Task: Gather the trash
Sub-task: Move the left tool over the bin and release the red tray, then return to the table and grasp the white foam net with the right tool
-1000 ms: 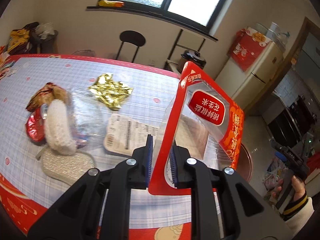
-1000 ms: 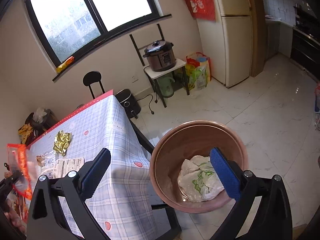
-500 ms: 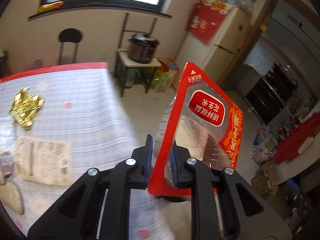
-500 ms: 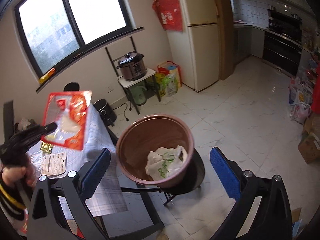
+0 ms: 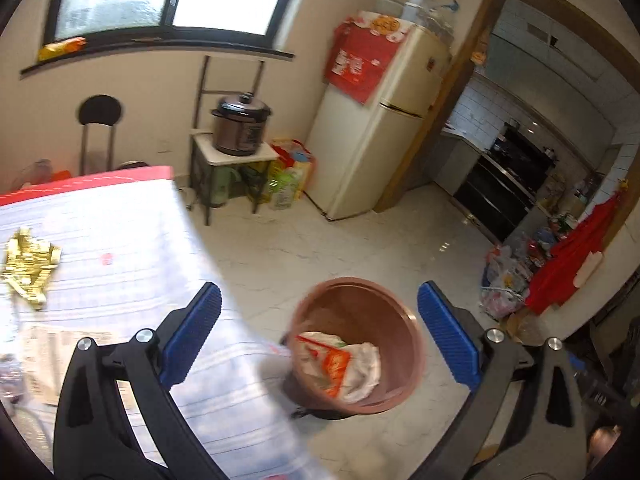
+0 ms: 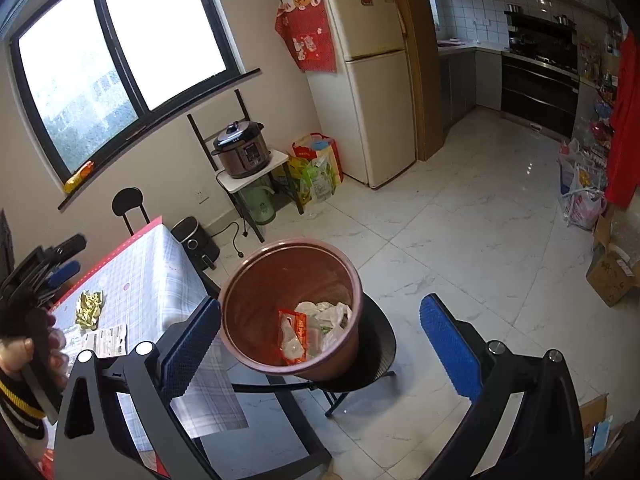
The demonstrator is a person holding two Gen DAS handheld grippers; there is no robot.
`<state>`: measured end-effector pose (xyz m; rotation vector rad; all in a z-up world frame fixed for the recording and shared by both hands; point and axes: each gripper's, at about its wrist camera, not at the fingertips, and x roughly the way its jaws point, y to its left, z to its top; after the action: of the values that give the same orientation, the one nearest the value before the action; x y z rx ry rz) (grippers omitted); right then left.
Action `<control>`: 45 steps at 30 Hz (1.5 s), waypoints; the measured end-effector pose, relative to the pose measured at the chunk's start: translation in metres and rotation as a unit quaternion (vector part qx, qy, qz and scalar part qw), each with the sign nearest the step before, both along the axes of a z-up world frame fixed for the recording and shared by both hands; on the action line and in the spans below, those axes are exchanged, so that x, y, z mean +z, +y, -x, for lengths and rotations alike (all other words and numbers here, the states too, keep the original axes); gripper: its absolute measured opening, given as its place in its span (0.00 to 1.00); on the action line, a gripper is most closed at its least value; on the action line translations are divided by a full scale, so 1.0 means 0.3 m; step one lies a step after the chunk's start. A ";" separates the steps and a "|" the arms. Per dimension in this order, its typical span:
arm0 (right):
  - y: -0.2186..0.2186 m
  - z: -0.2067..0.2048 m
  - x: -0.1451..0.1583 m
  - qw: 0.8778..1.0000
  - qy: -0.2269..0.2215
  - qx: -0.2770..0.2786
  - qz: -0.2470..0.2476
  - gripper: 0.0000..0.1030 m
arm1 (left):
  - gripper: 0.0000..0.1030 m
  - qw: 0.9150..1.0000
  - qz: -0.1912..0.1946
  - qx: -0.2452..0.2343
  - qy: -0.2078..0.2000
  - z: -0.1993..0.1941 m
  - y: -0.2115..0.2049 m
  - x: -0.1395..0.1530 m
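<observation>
L gripper (image 5: 319, 332) jaws opening w/ nothing between, red wrapper (image 5: 329, 364) it held a sec ago now in brown bin (image 5: 414, 356) lower-center; R gripper (image 6: 320, 344) wide, empty; table (image 5: 132, 240) trash left.

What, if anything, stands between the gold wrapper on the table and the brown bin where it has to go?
Nothing visible does. The gold wrapper lies on the table, and the brown bin stands just past the table's edge on a black stool, its mouth uncovered, holding only trash at the bottom.

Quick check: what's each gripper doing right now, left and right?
Left gripper: jaws opening, nothing between them; red packet lies in the bin.
Right gripper: open, empty.
</observation>
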<state>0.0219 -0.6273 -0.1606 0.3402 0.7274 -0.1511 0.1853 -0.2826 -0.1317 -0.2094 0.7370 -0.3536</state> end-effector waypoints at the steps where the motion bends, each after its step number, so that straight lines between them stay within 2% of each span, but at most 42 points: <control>1: 0.014 -0.013 0.003 1.000 -0.003 0.004 0.002 0.95 | 0.94 1.000 -0.007 0.008 -0.002 0.012 0.040 0.005; 5: 0.099 -0.070 0.017 0.999 -0.011 0.029 0.011 0.95 | 0.94 0.998 -0.031 0.053 -0.011 0.073 0.242 0.041; 9: 0.216 -0.132 0.016 0.998 -0.015 0.060 0.011 0.95 | 0.94 0.992 -0.048 0.111 -0.022 0.174 0.488 0.075; 12: 0.317 -0.165 0.011 0.996 -0.015 0.087 0.015 0.95 | 0.94 0.985 -0.066 0.160 -0.024 0.273 0.684 0.084; 16: 0.465 -0.208 0.005 0.993 -0.009 0.117 0.022 0.95 | 0.94 0.968 -0.108 0.225 -0.017 0.407 0.924 0.081; 23: 0.766 -0.225 0.025 0.985 -0.008 0.169 0.028 0.95 | 0.94 0.940 -0.089 0.330 0.016 0.613 1.325 0.038; 28: 1.005 -0.230 0.026 0.972 -0.002 0.231 0.045 0.95 | 0.94 0.928 -0.070 0.364 0.033 0.708 1.502 -0.009; 31: 1.151 -0.233 0.014 0.962 0.014 0.268 0.057 0.95 | 0.94 0.925 -0.062 0.373 0.038 0.757 1.590 -0.042; 36: 1.376 -0.238 -0.009 0.948 0.031 0.308 0.075 0.95 | 0.94 0.923 -0.043 0.380 0.051 0.767 1.681 -0.110; 45: 1.683 -0.251 -0.072 0.924 0.057 0.367 0.089 0.95 | 0.94 0.932 -0.016 0.352 0.080 0.738 1.801 -0.241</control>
<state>0.0973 -0.1224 -0.1823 -0.1308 0.9069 0.4776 -0.0361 0.2578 -0.2039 -0.4574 0.7763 0.3648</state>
